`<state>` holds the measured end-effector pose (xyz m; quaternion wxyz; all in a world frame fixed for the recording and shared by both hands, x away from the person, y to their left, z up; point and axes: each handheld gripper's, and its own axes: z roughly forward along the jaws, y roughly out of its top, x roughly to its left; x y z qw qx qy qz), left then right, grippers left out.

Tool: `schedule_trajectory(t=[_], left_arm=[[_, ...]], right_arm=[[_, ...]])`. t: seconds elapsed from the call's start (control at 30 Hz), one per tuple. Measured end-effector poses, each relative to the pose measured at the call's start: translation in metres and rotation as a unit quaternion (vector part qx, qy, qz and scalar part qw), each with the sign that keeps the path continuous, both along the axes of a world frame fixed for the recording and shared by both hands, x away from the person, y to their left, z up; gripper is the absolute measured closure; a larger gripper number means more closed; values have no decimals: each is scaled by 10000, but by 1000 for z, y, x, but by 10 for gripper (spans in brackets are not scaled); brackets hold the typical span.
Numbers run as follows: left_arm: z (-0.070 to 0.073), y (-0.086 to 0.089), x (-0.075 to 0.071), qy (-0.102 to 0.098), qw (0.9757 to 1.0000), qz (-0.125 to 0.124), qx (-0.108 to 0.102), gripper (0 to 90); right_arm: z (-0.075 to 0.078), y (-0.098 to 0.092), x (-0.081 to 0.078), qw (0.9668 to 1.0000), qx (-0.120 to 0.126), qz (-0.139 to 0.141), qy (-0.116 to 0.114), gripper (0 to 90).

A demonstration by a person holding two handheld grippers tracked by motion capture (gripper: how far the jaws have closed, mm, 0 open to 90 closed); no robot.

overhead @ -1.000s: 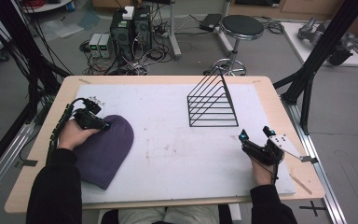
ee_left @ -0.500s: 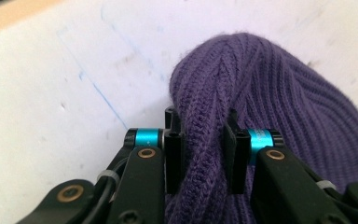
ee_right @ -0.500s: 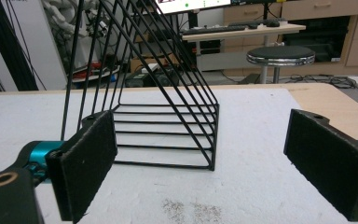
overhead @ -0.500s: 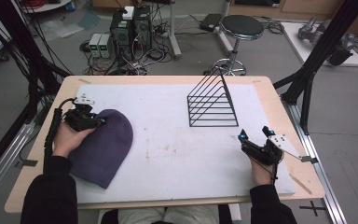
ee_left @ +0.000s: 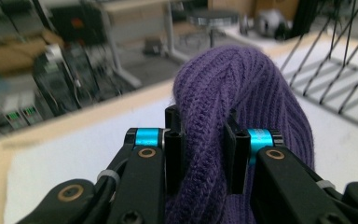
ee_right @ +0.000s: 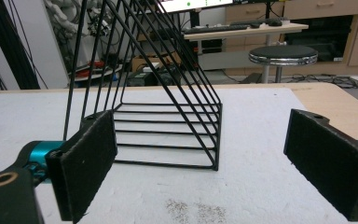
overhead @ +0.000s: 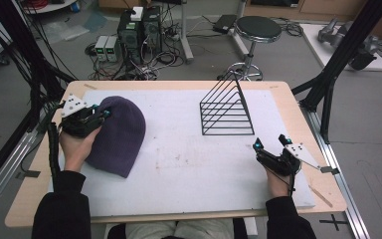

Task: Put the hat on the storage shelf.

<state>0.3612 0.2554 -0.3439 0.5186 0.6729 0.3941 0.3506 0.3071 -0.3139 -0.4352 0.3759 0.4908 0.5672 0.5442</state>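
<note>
A purple knit beanie point(overhead: 122, 137) lies on the left part of the white mat point(overhead: 179, 164), its far end raised. My left gripper point(overhead: 102, 115) is shut on a fold of it at its left edge. In the left gripper view the knit fold point(ee_left: 242, 84) bulges up between the two pads of that gripper point(ee_left: 204, 135). My right gripper point(overhead: 269, 142) rests near the mat's right edge, open with nothing between its pads. The right gripper point(ee_right: 209, 163) faces the black wire rack point(ee_right: 168, 116), which stands apart from it.
The triangular wire rack point(overhead: 226, 112) stands at the back right of the mat. Bare wooden table point(overhead: 40, 174) borders the mat. Black frame posts point(overhead: 328, 94) rise at both sides. A stool point(overhead: 257, 27) and computer boxes point(overhead: 139, 25) stand on the floor beyond.
My left gripper has risen and moved toward the far side, pulling the beanie's edge along, so the beanie now sits farther back. The right gripper has not moved.
</note>
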Motion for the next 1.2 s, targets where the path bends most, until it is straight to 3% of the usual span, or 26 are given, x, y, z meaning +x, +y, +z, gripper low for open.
schedule_trajectory(t=[0.07,0.17,0.27,0.37,0.43,0.57,0.7,0.8,1.1,1.2], left_arm=[[6,-5,-3,-230,9996,27,-159,746],[21,-17,-11,-785,9961,156,-382,746],[32,-27,-17,-1278,9889,349,-666,745],[40,-37,-21,-1648,9806,457,-959,745],[46,-44,-23,-1816,9764,517,-1049,745],[56,-56,-24,-1960,9733,442,-1110,744],[61,-64,-26,-2004,9722,383,-1149,744],[67,-69,-31,-2106,9691,328,-1245,744],[89,-81,-43,-2392,9636,219,-1176,744],[95,-85,-45,-2434,9628,170,-1159,744]], right_arm=[[0,0,0,10000,4,10,20,85],[0,0,0,10000,6,11,-1,85],[0,0,0,10000,11,13,-10,85],[0,0,0,10000,10,15,-11,85],[0,0,-1,10000,32,9,-2,85],[1,0,-1,10000,26,23,-13,85],[2,2,-4,10000,10,42,-90,85],[4,5,-6,9998,-20,107,-166,85],[23,23,-9,9976,166,432,-512,85],[37,40,-6,9945,275,747,-676,85]])
